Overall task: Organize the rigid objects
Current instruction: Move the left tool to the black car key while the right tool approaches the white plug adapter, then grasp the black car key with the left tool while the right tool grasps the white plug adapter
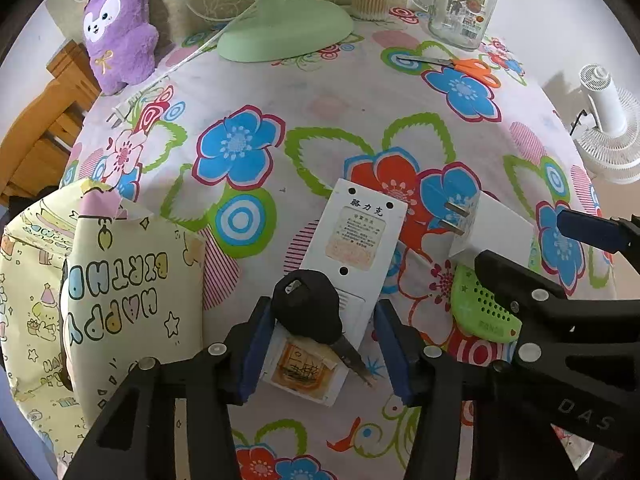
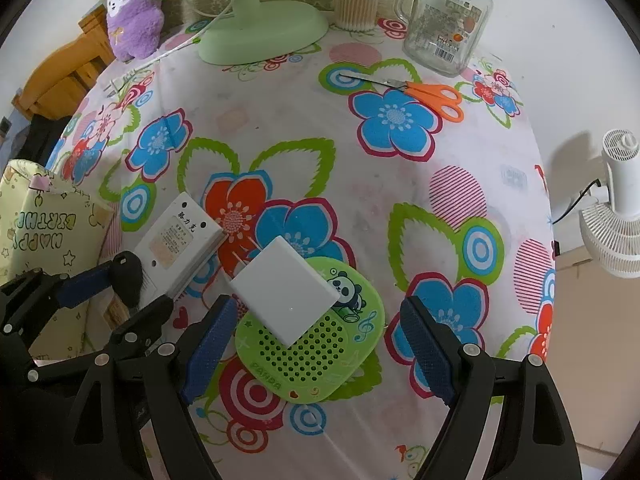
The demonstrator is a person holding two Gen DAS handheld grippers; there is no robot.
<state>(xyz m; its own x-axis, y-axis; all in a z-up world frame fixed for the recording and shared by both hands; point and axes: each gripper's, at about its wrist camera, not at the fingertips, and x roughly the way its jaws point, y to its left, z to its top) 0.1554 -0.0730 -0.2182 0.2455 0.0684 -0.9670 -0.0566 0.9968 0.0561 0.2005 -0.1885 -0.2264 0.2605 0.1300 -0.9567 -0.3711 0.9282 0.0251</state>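
A black-headed key (image 1: 308,312) lies on a white rectangular device (image 1: 360,236) on the flowered tablecloth. My left gripper (image 1: 324,352) points down over them with its jaws partly closed around both. Its left pad sits against the device's edge, while the right pad (image 1: 394,352) stands a little apart. In the right wrist view my right gripper (image 2: 318,354) is open and straddles a green panda speaker (image 2: 320,360) with a white plug adapter (image 2: 286,292) resting on top; neither pad presses on them. The left gripper (image 2: 120,296) shows there at the left.
A yellow birthday gift bag (image 1: 116,300) stands at the left edge. At the back are a green fan base (image 2: 260,28), a purple plush (image 2: 134,22), a cotton swab tub (image 2: 356,4), a glass jar mug (image 2: 448,20) and orange scissors (image 2: 436,98). A white fan (image 2: 616,208) stands off the right side.
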